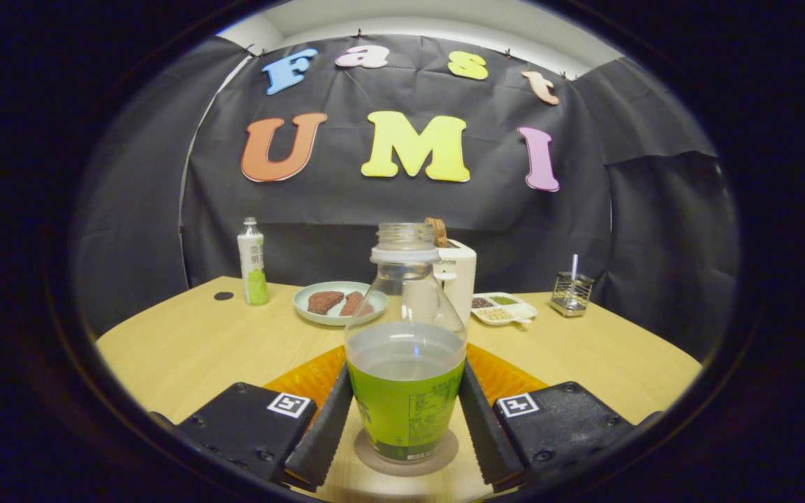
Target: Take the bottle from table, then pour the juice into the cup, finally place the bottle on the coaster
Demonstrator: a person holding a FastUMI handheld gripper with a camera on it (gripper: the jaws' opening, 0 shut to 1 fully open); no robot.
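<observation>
At lower centre we see the uncapped bottle (pixel 405 349) standing on the coaster (pixel 407 454), our gripper (pixel 405 412) clamped on its labelled waist, probably the surest hold on light, slippery, squeezable plastic.

The bottle (pixel 405 349) stands on the coaster (pixel 406 455) between the gripper (pixel 406 419) fingers, which touch its sides. Behind it on the surface (pixel 186 349): plate (pixel 338 302) left, toaster (pixel 455 276) right.

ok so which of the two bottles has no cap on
The bottle between the gripper fingers, standing on the coaster, is uncapped. The far bottle beside the plate is capped.
</observation>
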